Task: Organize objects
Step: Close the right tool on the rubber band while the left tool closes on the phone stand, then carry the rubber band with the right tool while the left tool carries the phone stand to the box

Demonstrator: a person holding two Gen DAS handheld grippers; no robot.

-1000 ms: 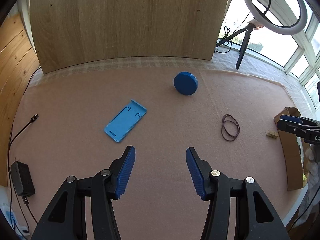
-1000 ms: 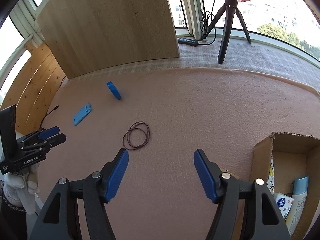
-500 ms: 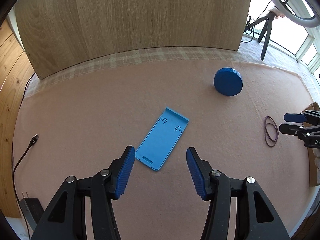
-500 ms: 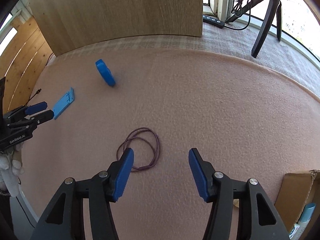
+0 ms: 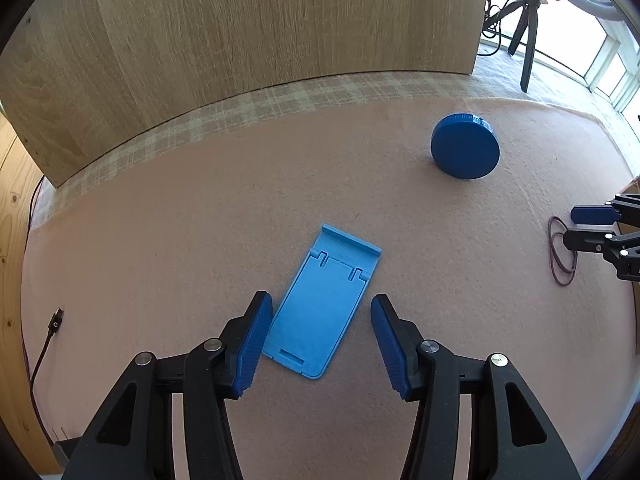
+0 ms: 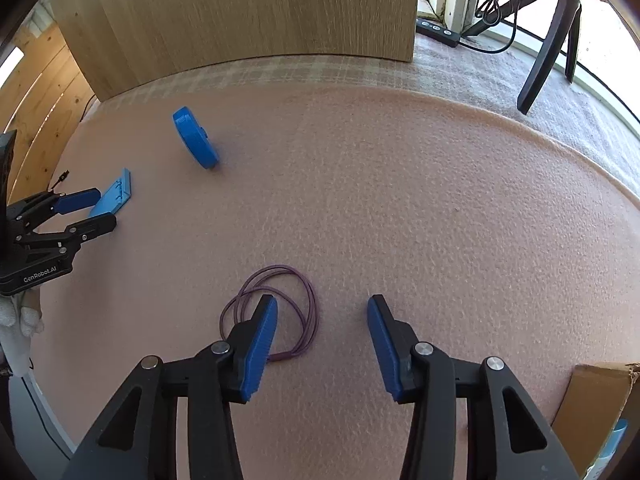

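A light blue flat phone stand [image 5: 324, 300] lies on the pink felt mat; it also shows in the right wrist view [image 6: 114, 196]. My left gripper [image 5: 322, 336] is open, its jaws on either side of the stand's near end, not closed on it. A dark blue round disc [image 5: 465, 146] stands on edge farther right, also in the right wrist view [image 6: 195, 142]. A purple loop of rubber bands [image 6: 276, 308] lies on the mat. My right gripper [image 6: 322, 336] is open just above it, the left finger over the loop.
A wooden board [image 5: 240, 40] stands along the back of the mat. A tripod [image 6: 548, 40] and power strip [image 6: 436, 32] are at the back right. A cardboard box [image 6: 592, 412] sits at the right edge. A black cable [image 5: 54, 320] lies at the left.
My left gripper has moved forward and left until the phone stand lies between its jaws. My right gripper has moved forward and down onto the purple loop. Both stayed open.
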